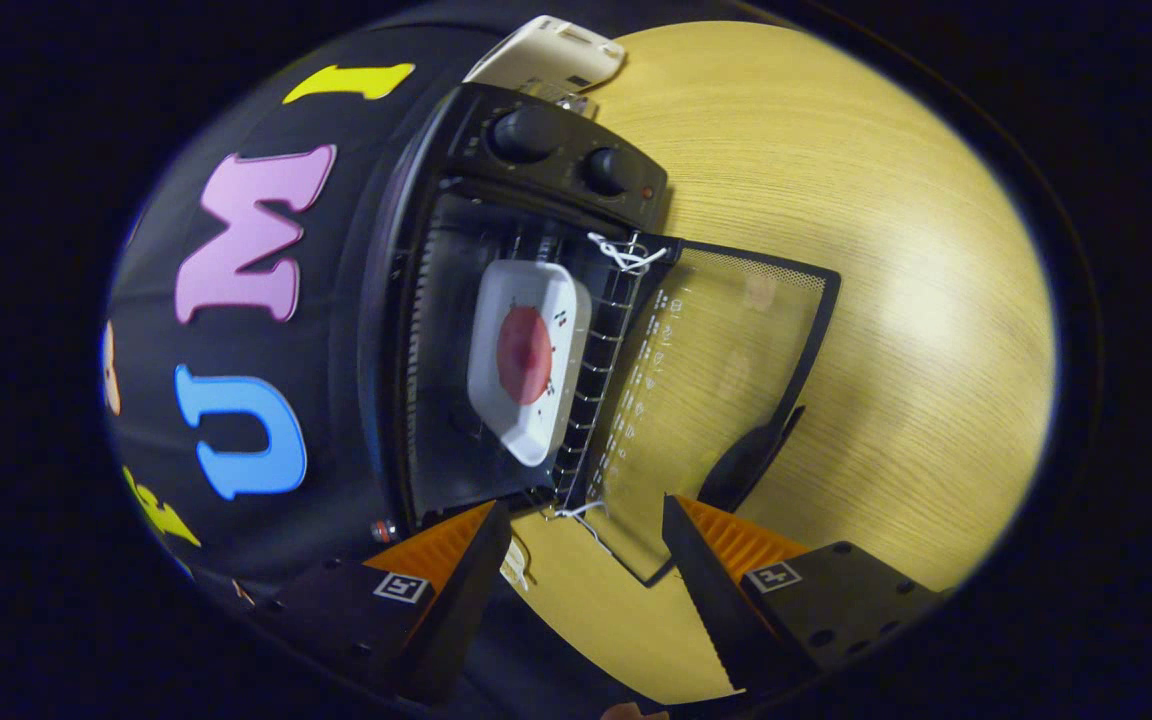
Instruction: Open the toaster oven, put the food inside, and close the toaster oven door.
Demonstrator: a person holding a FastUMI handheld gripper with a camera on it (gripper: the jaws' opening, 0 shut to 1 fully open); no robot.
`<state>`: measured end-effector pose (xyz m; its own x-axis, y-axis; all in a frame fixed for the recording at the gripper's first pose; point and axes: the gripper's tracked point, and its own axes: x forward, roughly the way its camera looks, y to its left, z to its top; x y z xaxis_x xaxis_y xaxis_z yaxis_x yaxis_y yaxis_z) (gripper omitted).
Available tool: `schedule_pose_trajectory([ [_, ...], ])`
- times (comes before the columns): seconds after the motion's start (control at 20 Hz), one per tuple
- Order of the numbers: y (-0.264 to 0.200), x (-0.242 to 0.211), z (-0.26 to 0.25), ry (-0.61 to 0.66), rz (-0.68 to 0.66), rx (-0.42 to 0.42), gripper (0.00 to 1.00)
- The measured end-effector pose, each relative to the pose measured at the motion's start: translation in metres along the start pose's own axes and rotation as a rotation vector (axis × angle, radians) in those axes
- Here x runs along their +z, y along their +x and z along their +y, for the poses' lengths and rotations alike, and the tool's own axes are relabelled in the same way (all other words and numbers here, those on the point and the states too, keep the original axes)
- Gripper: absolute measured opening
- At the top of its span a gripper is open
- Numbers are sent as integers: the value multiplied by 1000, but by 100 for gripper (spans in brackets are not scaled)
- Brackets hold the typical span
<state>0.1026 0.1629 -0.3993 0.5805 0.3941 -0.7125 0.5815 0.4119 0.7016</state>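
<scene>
The black toaster oven (pixel 496 200) stands on the wooden table, seen rolled on its side by my tilted view. Its glass door (pixel 726 360) hangs fully open, lying flat over the table with its dark handle (pixel 751 455) toward me. Inside, a white square tray (pixel 541 420) carrying a round red piece of food (pixel 524 355) rests on the wire rack (pixel 601 370). My gripper (pixel 586 520) is open, its fingers apart just short of the door's near edge, with nothing held between them.
Two knobs (pixel 526 135) sit on the oven's control panel. A white object (pixel 551 55) lies behind the oven. White string (pixel 626 255) is tied at the rack's corners. The wooden tabletop (pixel 886 250) stretches beyond the door.
</scene>
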Motion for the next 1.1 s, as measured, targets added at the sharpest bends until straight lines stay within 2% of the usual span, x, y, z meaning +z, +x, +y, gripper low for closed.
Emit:
schedule_pose_trajectory([
  [0.15, -26, -20, -17, -274, 27, -27, 98],
  [0.3, -36, -17, -49, -619, -14, -130, 99],
  [0.45, -31, -18, -72, -830, -21, -200, 99],
  [0.65, -11, -10, -102, -1007, -28, -304, 98],
  [0.8, 11, -9, -116, -1093, -13, -356, 99],
  [1.1, 43, -1, -122, -1080, -4, -427, 99],
])
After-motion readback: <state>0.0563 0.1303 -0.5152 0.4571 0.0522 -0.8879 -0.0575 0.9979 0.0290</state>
